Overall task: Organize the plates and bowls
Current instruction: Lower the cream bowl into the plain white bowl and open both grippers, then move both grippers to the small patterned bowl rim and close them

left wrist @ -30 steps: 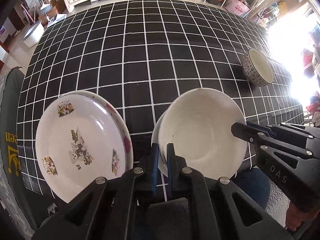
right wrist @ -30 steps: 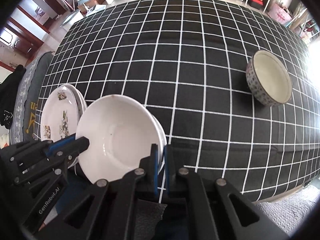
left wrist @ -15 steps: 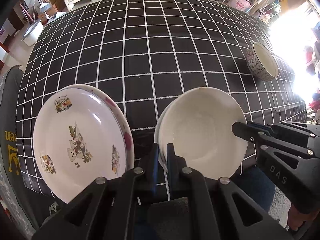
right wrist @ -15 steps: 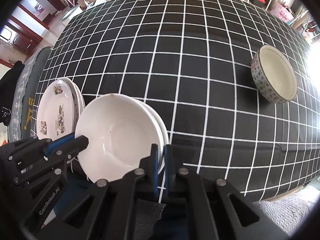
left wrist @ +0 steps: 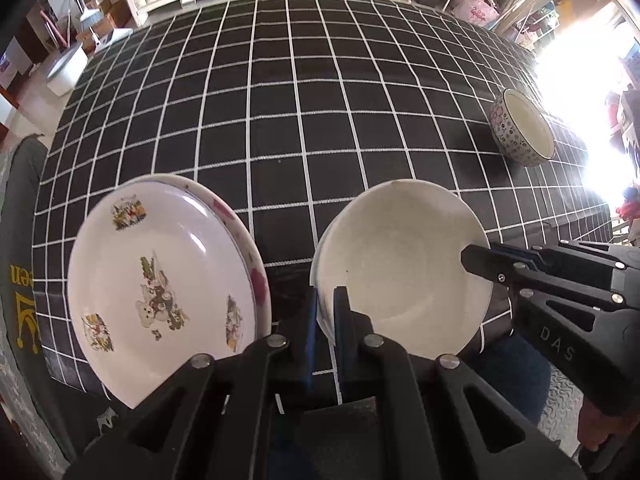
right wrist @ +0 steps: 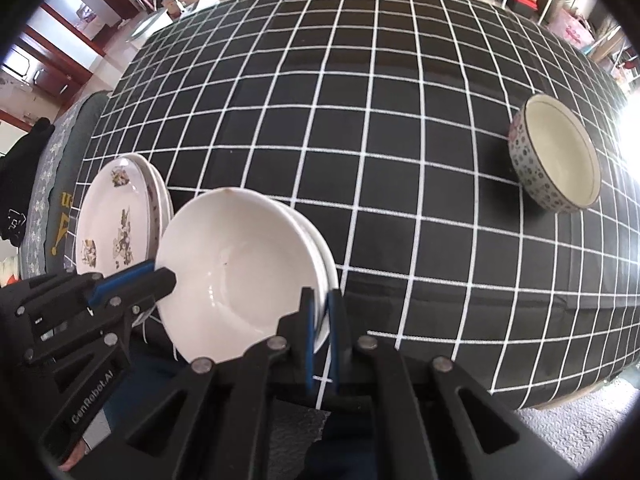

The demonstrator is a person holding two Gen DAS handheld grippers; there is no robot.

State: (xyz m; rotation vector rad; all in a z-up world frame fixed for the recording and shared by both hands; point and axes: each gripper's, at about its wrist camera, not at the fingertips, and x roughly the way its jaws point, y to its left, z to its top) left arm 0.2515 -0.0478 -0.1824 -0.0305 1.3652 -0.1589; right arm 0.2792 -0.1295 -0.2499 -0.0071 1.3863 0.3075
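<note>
While both grippers are pointing steeply down at the near edge of the desk (left wrist: 280,120), the left gripper (left wrist: 326,308) is clamping its fingers on the left rim of the white bowls (left wrist: 404,268), a stack of at least two. The right gripper (right wrist: 322,312) is pinching the opposite rim, fingers closed on it. The decorated plates (left wrist: 160,288), also stacked, are sitting just left of the bowls on the black checked cloth. The patterned bowl (right wrist: 556,160) is standing well apart, far right.
</note>
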